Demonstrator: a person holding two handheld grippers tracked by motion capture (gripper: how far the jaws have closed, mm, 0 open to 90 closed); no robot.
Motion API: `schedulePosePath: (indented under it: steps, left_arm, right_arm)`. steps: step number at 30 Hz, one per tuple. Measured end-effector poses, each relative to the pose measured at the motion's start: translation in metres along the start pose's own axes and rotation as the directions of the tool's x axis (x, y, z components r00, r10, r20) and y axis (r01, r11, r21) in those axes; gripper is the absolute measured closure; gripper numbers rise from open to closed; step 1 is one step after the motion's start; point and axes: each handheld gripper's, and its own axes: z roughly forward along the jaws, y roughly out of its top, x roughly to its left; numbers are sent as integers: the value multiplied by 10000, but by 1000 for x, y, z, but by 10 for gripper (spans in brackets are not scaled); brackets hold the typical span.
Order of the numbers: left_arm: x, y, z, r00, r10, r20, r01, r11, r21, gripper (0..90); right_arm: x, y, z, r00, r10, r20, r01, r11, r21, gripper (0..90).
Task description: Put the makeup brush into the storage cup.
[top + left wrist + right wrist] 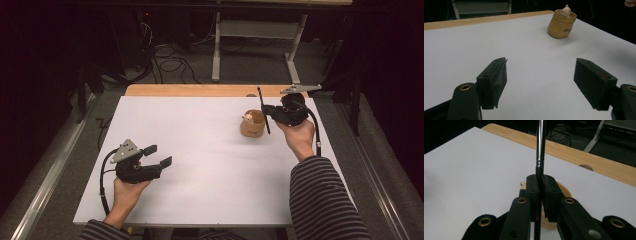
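A tan pen cup (252, 125) with a small pale figure (247, 118) on its rim stands at the back right of the white table (200, 150). Just right of the cup, my right gripper (265, 111) is shut on a thin black pen (263, 112) that stands nearly upright over the cup's edge. In the right gripper view the pen (540, 145) rises between the closed pads of the gripper (540, 182), with the cup (565, 191) behind them. My left gripper (159, 155) hovers open and empty at the front left. Its view looks past the gripper (540, 67) to the cup (561, 25).
A wooden strip (200, 90) runs along the table's far edge. Beyond it, on the dark floor, are a metal table frame (216, 50) and loose cables (170, 60). A striped sleeve (320, 200) covers the right forearm at the front right.
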Motion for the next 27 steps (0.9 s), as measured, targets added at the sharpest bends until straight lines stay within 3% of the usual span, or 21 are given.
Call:
schedulePosePath:
  steps: [27]
  left_arm:
    - [1, 0, 0, 10000, -3, -12, 3, 10000, 11, 271]
  right_arm:
    - [-3, 10, 8, 9999, 63, 138, -60, 9998, -211, 860]
